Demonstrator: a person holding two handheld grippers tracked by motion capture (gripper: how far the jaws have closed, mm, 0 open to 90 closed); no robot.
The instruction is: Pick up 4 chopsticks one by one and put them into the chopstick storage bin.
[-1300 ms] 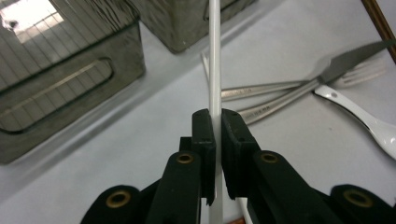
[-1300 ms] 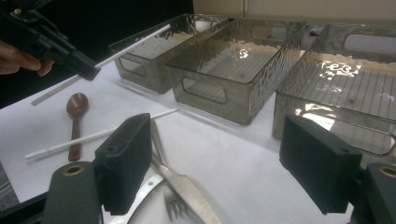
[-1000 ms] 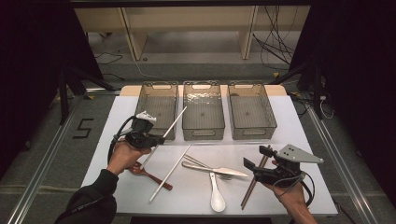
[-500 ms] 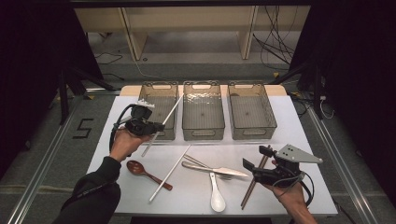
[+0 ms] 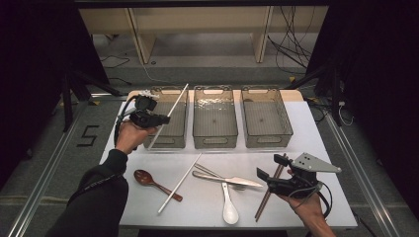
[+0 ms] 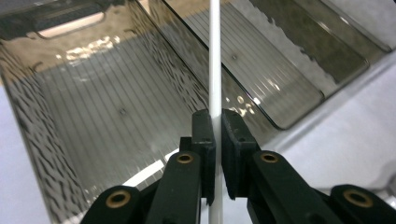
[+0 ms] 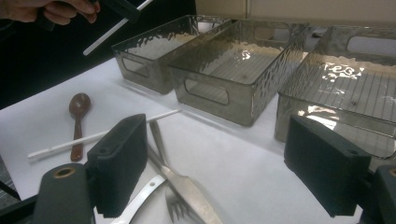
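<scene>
My left gripper (image 5: 159, 119) is shut on a white chopstick (image 5: 175, 102) and holds it slanted over the left clear bin (image 5: 174, 132). In the left gripper view the jaws pinch the white chopstick (image 6: 214, 65) above the ribbed floor of that bin (image 6: 107, 112). My right gripper (image 5: 271, 167) rests low at the table's front right, open, with nothing between its pads (image 7: 120, 161). A pair of brown chopsticks (image 5: 267, 196) lies just under it. A second white chopstick (image 5: 179, 183) lies on the table.
A middle bin (image 5: 214, 138) and a right bin (image 5: 267, 137) stand beside the left one. On the white table (image 5: 306, 133) lie a brown spoon (image 5: 147, 179), a white spoon (image 5: 229, 210), and a knife and fork (image 5: 232, 180).
My left gripper has lifted the white chopstick and carried it away from me, from above the table's left front to over the left bin. My right gripper has stayed put.
</scene>
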